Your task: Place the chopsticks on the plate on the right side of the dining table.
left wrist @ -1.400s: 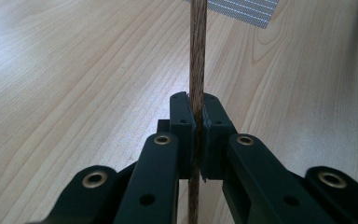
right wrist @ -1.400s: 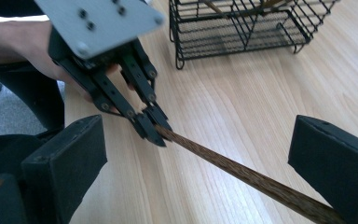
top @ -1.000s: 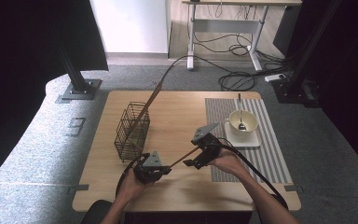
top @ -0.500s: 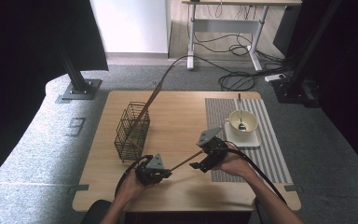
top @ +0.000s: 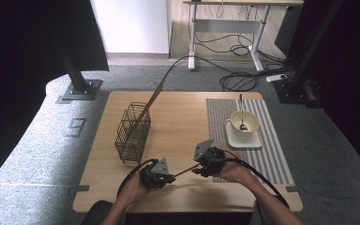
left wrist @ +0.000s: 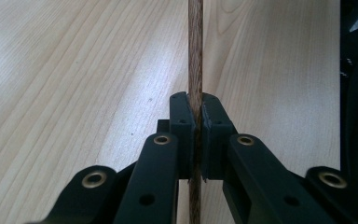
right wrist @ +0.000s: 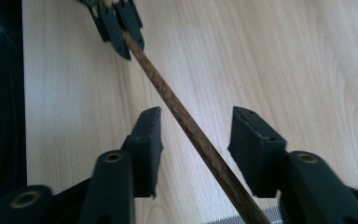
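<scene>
Slim dark-brown wooden stick above the light wooden desk, near its 6 o'clock edge: left claw clenched on it, right claw released astride. Likely light, stiff, smooth; grip mid-shaft.

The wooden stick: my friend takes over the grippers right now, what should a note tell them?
Left gripper: shut on the wooden stick, near the table's front edge.
Right gripper: open, jaws on either side of the stick without touching it.
The stick spans between the two grippers, apparently just above the tabletop.
Wire basket stands at the left with another long stick leaning out of it. Bowl with a spoon sits on a plate on the striped mat.
Done: stick picked up. Left, probably: a handover to the right gripper; then perhaps into the basket.
</scene>
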Demonstrator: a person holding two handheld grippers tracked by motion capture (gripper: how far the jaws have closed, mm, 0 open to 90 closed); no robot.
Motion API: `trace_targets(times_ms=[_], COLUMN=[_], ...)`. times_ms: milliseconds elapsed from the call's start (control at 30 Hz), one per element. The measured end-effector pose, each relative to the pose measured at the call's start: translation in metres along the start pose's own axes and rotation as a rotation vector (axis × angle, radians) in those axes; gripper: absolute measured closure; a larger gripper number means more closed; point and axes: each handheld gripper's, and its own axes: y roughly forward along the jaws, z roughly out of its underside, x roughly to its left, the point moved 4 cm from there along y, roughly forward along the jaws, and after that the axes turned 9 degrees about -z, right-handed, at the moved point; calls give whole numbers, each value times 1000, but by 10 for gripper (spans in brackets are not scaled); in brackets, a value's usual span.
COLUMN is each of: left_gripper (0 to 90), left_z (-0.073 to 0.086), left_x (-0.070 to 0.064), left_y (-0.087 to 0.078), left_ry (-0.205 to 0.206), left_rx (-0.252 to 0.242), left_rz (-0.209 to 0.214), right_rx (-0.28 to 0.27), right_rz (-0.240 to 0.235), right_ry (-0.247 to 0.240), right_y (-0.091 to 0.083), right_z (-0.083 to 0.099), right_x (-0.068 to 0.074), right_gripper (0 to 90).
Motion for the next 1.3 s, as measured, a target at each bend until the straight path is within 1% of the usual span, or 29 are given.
trace_targets(times_ms=[67,100,167,267,300,433,467,533,600,633,667,767,800,833,867,900,933,1000,1033,1067,1100,1133,1167,1200,1233,1267,1300], left_gripper=[856,856,855,856,855,850,844,831,817,809,796,753,730,704,658,658,550,460,413,365,329,286,249,212,212,135,128], left_z=[-1,-1,-1,-1,-1,0,0,0,0,0,1,2,2,2,2,2,2,2,2,3,3,3,3,3,3,3,3], left_x=[-1,-1,-2,-2,-2,-3,-2,-1,1,1,4,7,8,8,9,9,12,15,15,18,19,19,21,21,22,23,23], left_y=[0,0,0,0,0,1,1,0,-1,-1,-2,-3,-3,-3,-3,-3,-3,-3,-3,-3,-3,-3,-3,-3,-2,-1,-1], left_ry=[7,7,19,24,28,38,37,19,7,7,-7,-42,-56,-56,-67,-88,-122,-164,-164,-197,-213,-213,-243,-243,-255,-266,-266], left_rx=[-2,-2,3,4,6,4,3,-8,-18,-18,-27,-50,-59,-59,-67,-69,-60,-69,-69,-79,-86,-86,-94,-94,-97,-100,-100], left_rz=[1,1,1,2,4,-1,-9,-16,-22,-22,-38,-55,-52,-52,-51,-60,-74,-84,-84,-106,-117,-117,-131,-131,-137,-143,-143], right_rx=[18,18,27,26,30,40,48,66,59,59,50,40,38,38,33,33,27,22,18,15,10,4,-2,-2,-3,-8,-8], right_rz=[-1,-1,-9,-18,-30,-46,-68,-72,-102,-102,-127,-160,-166,-166,-157,-157,-148,-140,-133,-126,-124,-119,-116,-116,-113,-103,-103], right_ry=[-6,-6,-13,-21,-23,-32,-31,-36,-35,-35,-42,-50,-50,-50,-51,-51,-44,-36,-31,-26,-21,-16,-8,-8,-5,9,9], right_y=[2,2,3,2,2,2,2,3,3,3,2,1,0,0,0,0,-1,-3,-4,-5,-7,-8,-10,-10,-11,-14,-14], right_z=[2,2,4,4,5,6,7,8,9,9,9,9,8,8,8,8,9,10,11,11,12,13,14,14,15,18,18], right_x=[0,0,0,0,1,2,2,2,3,3,4,7,8,8,9,9,7,6,5,4,3,2,1,1,1,-1,-1], right_gripper=[567,567,614,625,638,664,693,727,751,751,782,822,826,826,826,826,826,826,826,826,826,826,826,826,826,826,826])
